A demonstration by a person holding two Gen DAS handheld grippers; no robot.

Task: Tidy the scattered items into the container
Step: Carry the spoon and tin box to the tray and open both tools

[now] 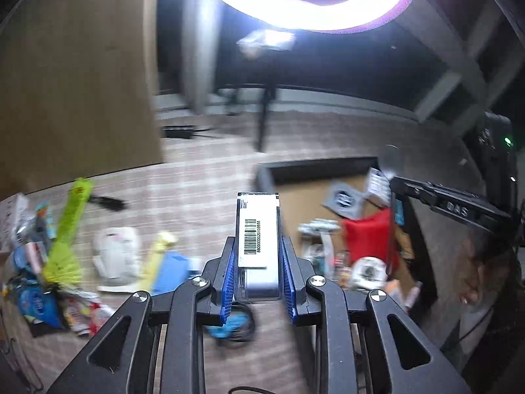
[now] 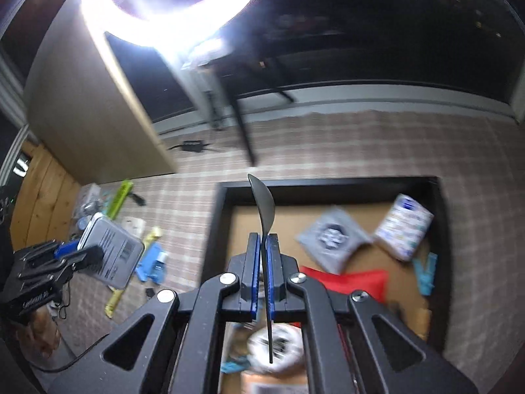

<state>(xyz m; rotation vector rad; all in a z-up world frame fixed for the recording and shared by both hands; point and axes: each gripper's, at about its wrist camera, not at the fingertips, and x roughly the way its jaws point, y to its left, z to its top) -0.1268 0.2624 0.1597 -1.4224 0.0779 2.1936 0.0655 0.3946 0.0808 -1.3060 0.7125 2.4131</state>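
Note:
My left gripper [image 1: 257, 252] is shut on a flat grey tin [image 1: 257, 229] with a barcode label, its blue pads pressing on both sides. In the right wrist view the same tin [image 2: 111, 249] hangs over the scattered pile at the left. My right gripper [image 2: 264, 249] is shut on a black spoon [image 2: 262, 203], bowl pointing forward, above the near left part of the black-rimmed container [image 2: 328, 182]. The container [image 1: 315, 164] holds a grey packet [image 2: 331, 236], a white patterned packet [image 2: 403, 226], a red item [image 2: 354, 279] and a tape roll [image 2: 279, 344].
Loose items lie on the plaid surface at the left: a green fan [image 1: 70, 226], a white pouch [image 1: 116, 256], a blue packet [image 2: 152, 264], a yellow stick [image 1: 157, 256]. A wooden cabinet [image 1: 75, 82], a tripod leg [image 2: 242, 131] and a ring light [image 1: 305, 6] stand behind.

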